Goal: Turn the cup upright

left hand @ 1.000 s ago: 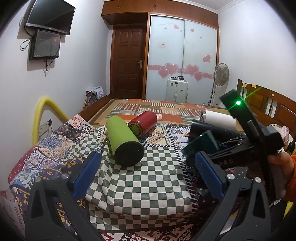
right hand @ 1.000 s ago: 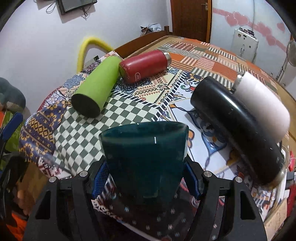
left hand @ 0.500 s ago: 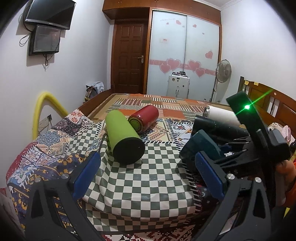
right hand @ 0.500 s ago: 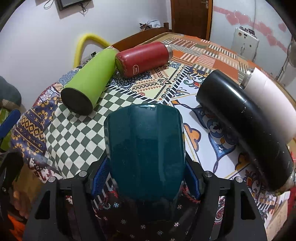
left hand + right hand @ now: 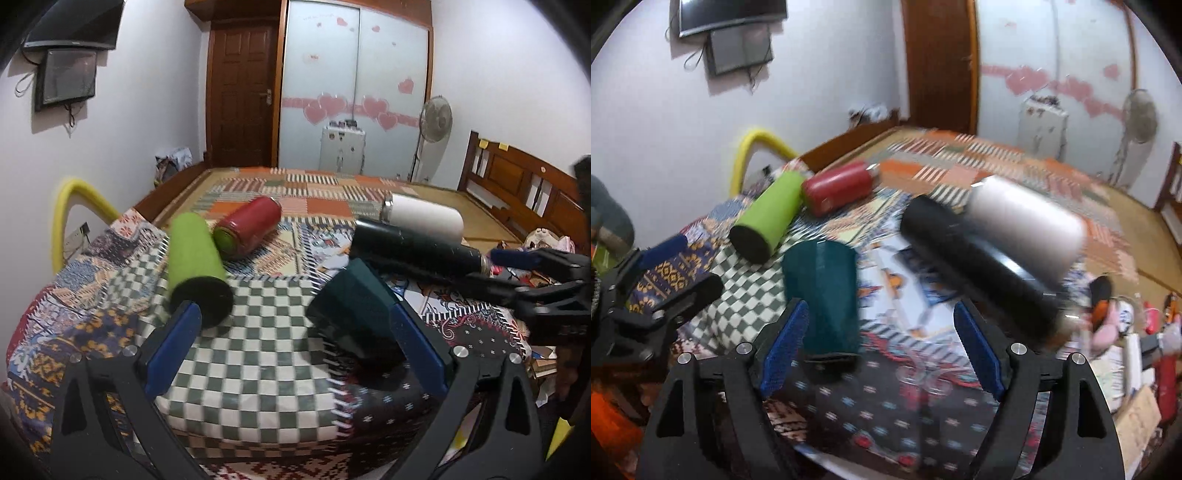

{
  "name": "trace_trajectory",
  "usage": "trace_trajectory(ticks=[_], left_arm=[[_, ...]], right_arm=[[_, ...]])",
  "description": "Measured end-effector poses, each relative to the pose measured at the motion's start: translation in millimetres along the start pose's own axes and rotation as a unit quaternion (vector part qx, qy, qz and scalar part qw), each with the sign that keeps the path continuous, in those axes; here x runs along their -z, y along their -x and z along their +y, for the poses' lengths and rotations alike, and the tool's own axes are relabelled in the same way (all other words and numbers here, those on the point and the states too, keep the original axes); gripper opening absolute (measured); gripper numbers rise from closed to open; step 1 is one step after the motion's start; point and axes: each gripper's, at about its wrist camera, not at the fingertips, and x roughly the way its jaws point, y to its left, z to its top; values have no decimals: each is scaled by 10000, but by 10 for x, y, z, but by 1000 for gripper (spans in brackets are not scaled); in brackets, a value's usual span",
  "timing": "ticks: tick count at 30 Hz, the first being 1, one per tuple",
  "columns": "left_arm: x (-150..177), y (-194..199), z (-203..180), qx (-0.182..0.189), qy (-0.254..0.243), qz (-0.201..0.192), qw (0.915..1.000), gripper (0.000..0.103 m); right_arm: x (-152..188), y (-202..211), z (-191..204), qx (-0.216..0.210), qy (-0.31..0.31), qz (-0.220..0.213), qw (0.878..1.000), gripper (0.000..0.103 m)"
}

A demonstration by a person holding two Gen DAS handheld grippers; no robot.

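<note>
Cup, dark teal and tapered, is seen standing with its wide end up on the patterned bedspread, lower centre-left of the right wrist view. It is flanked by the right tongs, whose blue pads are spread wide; the left pad lies just beside the cup, though contact cannot be judged through the blur. In the left wrist view the cup appears right of centre, partly behind the right pad of the left tongs, which are likewise spread and pinching nothing. A black bottle and a white bottle lie on their sides to the right of the cup, side by side. A green bottle and a red bottle lie toward the upper left. No label or writing can be read on any of them. A green-and-white checked cloth is spread at the lower centre.
</note>
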Motion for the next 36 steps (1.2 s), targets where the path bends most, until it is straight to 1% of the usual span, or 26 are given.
trace_trajectory(ticks=[2, 4, 9, 12, 17, 20, 24, 28, 32, 36], left_arm=[[-10, -90, -76, 43, 17, 155, 9999, 103], [-23, -205, -147, 68, 59, 341, 9994, 103], [-58, -481, -293, 157, 134, 796, 9966, 103], [-74, -623, -370, 112, 74, 948, 9954, 103], [-118, -776, -500, 126, -135, 1071, 9941, 103], [-137, -859, -578, 28, -304, 1076, 9937, 103], [-189, -941, -620, 27, -411, 1079, 9933, 103], [-226, -1022, -636, 48, -547, 1188, 9914, 101], [-172, -1022, -540, -46, -520, 1368, 9892, 101], [-138, -1076, -439, 102, -379, 1623, 9860, 100]], right_arm=[[49, 138, -116, 215, -12, -196, 9996, 81], [83, 216, -205, 318, -50, -312, 9990, 82], [194, 326, -385, 368, -241, -481, 9979, 83], [268, 364, -463, 416, -303, -561, 9971, 83], [348, 362, -527, 428, -298, -654, 9965, 83], [364, 342, -532, 437, -254, -693, 9963, 83], [381, 322, -543, 359, -284, -721, 9963, 83], [388, 311, -572, 322, -326, -724, 9963, 83], [398, 307, -579, 247, -349, -712, 9965, 83], [398, 281, -551, 190, -313, -694, 9969, 83]])
